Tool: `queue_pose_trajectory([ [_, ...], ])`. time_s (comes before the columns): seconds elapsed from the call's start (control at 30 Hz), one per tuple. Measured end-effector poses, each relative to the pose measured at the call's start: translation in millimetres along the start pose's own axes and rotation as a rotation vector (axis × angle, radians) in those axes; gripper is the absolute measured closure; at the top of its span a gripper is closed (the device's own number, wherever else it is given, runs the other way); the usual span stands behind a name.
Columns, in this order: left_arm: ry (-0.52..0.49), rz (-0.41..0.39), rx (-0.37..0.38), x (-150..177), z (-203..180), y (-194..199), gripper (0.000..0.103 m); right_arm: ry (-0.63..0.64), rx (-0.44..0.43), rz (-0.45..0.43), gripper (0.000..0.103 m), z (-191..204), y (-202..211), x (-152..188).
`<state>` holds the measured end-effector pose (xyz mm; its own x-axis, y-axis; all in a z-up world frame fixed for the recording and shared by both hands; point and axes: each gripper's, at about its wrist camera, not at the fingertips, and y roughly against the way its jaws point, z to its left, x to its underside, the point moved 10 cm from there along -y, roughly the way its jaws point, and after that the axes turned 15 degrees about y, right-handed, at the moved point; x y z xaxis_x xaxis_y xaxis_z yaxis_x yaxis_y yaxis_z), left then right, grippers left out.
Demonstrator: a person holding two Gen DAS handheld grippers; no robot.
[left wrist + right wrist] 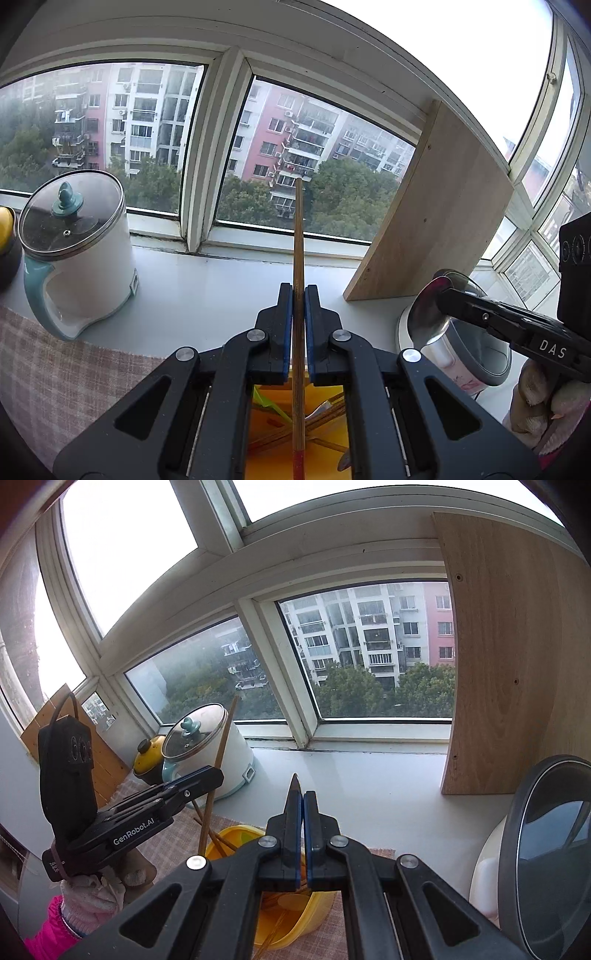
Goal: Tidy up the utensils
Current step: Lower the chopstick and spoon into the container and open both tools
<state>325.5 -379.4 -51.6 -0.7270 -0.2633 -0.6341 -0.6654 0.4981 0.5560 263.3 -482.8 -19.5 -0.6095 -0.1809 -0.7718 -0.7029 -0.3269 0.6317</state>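
1. Two black two-finger grippers: left gripper (298,295), right gripper (303,799).
2. One chopstick (298,236) clamped upright, more lying in the bowl, number unclear.
3. One metal spoon (430,314).
4. One yellow bowl (236,836).
5. One white electric pot (79,251) with glass lid.
6. One small yellow-lidded pot (147,755).
7. One wooden board (436,206).
8. One rice cooker (546,853).

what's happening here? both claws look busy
A person holds a claw in each hand above a yellow bowl of utensils on a windowsill counter. The left claw is shut on a single chopstick, lifted upright. The right claw is shut on a metal spoon. More chopsticks are in the bowl. A white lidded pot stands to one side.
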Motion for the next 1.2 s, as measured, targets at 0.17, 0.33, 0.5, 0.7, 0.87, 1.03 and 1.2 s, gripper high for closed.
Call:
queue_pose_trajectory([
  [0.17, -0.006, 0.014, -0.003, 4, 4, -8, 0.099, -0.008, -0.001, 0.022, 0.103, -6, -13, 6],
  [0.33, -0.010, 0.027, -0.005, 8, 9, -10, 0.099, 0.006, -0.024, 0.048, 0.103, 2, -26, 14],
  [0.5, 0.003, 0.043, -0.011, 11, 18, -9, 0.099, 0.022, -0.053, 0.081, 0.102, 14, -36, 25],
  [0.7, -0.003, 0.060, -0.003, 17, 20, -3, 0.099, 0.003, -0.080, 0.105, 0.096, 20, -41, 35],
  [0.87, -0.008, 0.076, -0.004, 24, 22, 2, 0.099, 0.011, -0.077, 0.117, 0.083, 28, -41, 42],
  [1.03, -0.002, 0.081, -0.011, 29, 29, 10, 0.099, 0.019, -0.064, 0.112, 0.082, 35, -35, 45],
  [1.2, -0.001, 0.076, -0.019, 32, 33, 21, 0.099, 0.023, -0.059, 0.109, 0.081, 41, -28, 49],
])
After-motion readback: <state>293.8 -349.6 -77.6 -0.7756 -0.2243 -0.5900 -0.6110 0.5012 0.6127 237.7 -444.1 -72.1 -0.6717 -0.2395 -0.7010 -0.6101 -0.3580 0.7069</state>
